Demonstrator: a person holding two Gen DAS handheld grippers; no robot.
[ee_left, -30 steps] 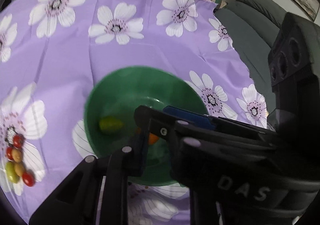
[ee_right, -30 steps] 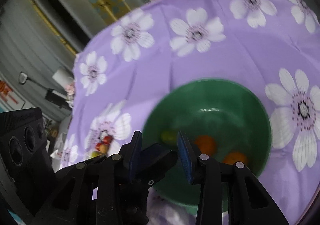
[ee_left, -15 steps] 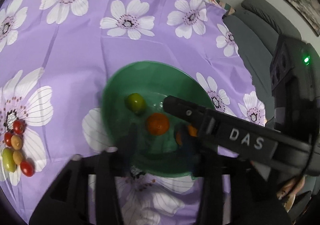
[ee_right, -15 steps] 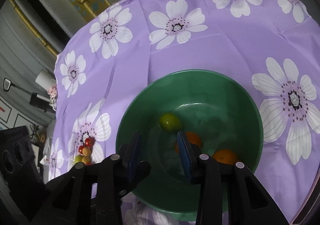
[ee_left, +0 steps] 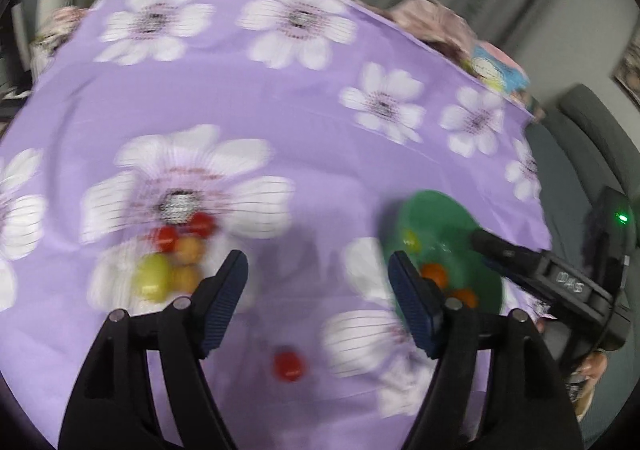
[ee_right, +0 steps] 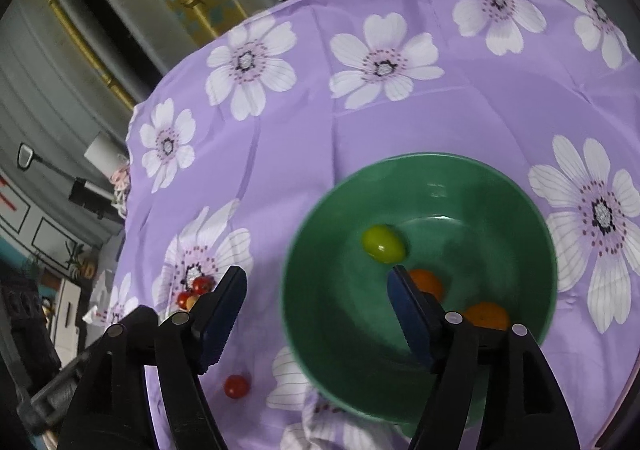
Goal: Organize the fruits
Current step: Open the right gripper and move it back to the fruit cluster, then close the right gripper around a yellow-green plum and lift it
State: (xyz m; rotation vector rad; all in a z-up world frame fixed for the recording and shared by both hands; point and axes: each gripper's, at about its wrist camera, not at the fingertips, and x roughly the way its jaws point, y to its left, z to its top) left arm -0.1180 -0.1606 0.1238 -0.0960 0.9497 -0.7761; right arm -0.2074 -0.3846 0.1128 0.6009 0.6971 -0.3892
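A green bowl (ee_right: 520, 210) stands on the purple flowered cloth and holds a yellow-green fruit (ee_right: 383, 244) and two orange fruits (ee_right: 426, 282). My right gripper (ee_right: 316, 310) is open and empty above the bowl's left rim. My left gripper (ee_left: 318, 302) is open and empty, left of the bowl (ee_left: 448, 218). A cluster of small red, orange and green fruits (ee_left: 172, 262) lies just left of its left finger. One loose red fruit (ee_left: 288, 365) lies between the fingers, near me; it also shows in the right wrist view (ee_right: 236, 386). The left wrist view is blurred.
The right gripper's black body (ee_left: 560, 282) reaches over the bowl in the left wrist view. A grey sofa (ee_left: 592, 138) stands to the right of the table. Cloth bundles and a colourful packet (ee_left: 492, 66) lie at the table's far edge.
Both grippers have opened wide. My left gripper has swung left, away from the bowl and towards the fruit cluster. The right gripper has shifted slightly left of the bowl's centre.
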